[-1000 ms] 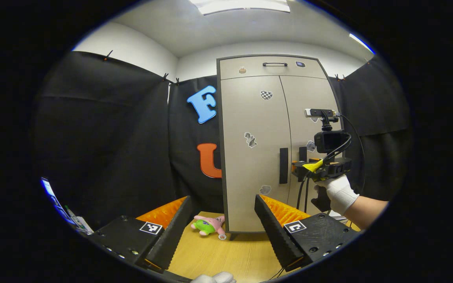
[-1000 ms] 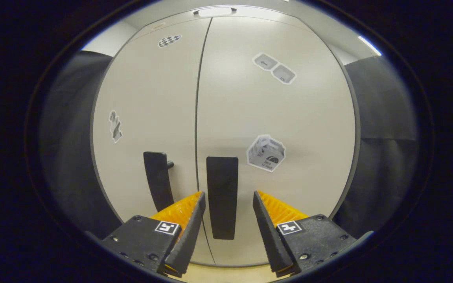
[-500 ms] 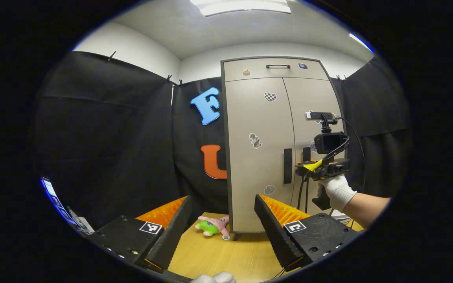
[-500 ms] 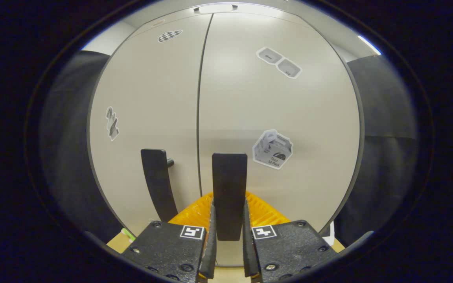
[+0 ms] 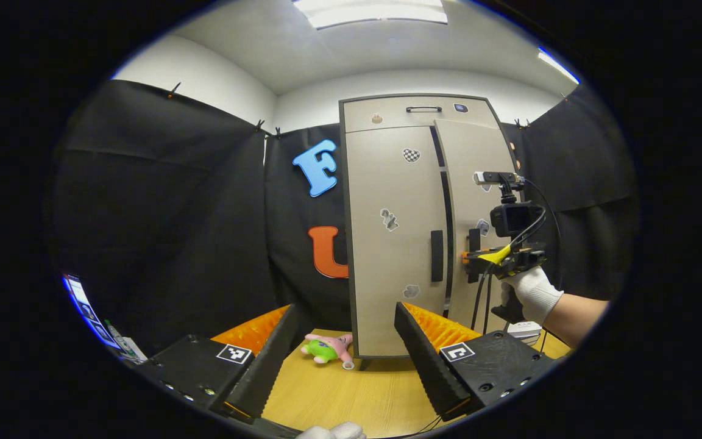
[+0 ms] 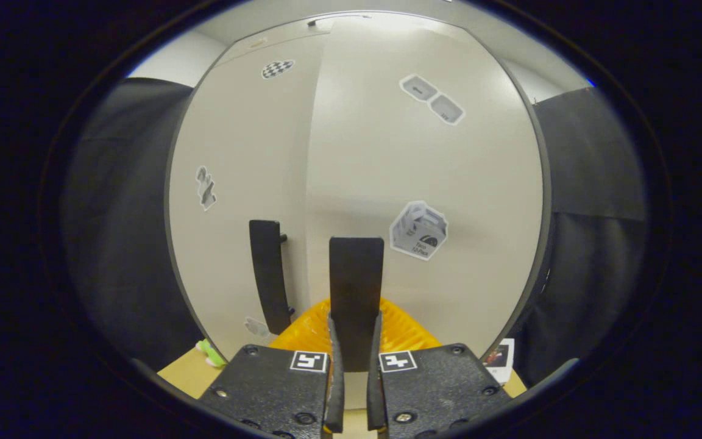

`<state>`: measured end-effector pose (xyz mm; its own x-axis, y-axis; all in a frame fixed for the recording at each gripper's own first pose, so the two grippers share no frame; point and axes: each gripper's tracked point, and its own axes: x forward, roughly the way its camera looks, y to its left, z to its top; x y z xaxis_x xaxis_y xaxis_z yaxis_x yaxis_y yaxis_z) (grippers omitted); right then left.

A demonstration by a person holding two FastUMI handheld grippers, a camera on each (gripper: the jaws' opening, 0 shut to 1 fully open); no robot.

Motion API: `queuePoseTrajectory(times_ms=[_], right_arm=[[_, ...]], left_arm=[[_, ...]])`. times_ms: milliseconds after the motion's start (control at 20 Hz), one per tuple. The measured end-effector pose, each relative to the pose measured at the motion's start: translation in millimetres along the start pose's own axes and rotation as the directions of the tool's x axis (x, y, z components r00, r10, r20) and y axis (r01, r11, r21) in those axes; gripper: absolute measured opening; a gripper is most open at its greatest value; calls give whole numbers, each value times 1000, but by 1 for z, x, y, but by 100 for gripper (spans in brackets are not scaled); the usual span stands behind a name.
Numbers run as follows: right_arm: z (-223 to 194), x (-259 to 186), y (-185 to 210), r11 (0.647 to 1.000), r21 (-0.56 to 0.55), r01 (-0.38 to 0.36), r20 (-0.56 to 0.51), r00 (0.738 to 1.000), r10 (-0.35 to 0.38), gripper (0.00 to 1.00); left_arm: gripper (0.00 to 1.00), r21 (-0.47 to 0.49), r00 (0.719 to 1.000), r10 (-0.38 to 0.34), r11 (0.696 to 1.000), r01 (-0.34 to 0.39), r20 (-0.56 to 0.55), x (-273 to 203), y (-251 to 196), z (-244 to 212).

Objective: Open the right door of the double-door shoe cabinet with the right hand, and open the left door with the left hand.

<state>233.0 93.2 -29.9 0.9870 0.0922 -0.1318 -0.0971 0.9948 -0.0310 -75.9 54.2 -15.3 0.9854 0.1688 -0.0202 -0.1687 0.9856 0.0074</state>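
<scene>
right hand-held gripper (image 6: 351, 390) clamping right door handle (image 6: 356, 286), I'm swinging right door (image 6: 436, 183) ajar | left hand-held gripper (image 5: 342, 360) waiting wide, well back from left door (image 5: 387, 244) | risk: handle slipping out if my pull leaves the hinge arc | plush toy (image 5: 326, 349) lying on desk (image 5: 351, 396) by cabinet foot, maybe in the left door's way

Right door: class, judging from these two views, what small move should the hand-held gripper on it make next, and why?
Probably keep pulling the right door outward. The right hand-held gripper is shut on the right door handle, and only a narrow dark gap shows beside the closed left door.
</scene>
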Motion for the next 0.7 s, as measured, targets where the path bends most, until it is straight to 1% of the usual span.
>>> queuePoseTrajectory(times_ms=[150,450,700], right_arm=[[-3,-21,-7,1000,1,-7,-2,1000,7,17],[-10,-62,-26,1000,3,7,2,1000,-7,17],[-13,-96,-47,999,20,27,-1,1000,-27,17]], left_arm=[[96,-6,1000,-21,1000,21,2,-8,-4,-1],[96,-12,997,-75,997,75,7,-20,-14,-3],[96,-24,992,-126,992,126,4,-18,-28,-5]])
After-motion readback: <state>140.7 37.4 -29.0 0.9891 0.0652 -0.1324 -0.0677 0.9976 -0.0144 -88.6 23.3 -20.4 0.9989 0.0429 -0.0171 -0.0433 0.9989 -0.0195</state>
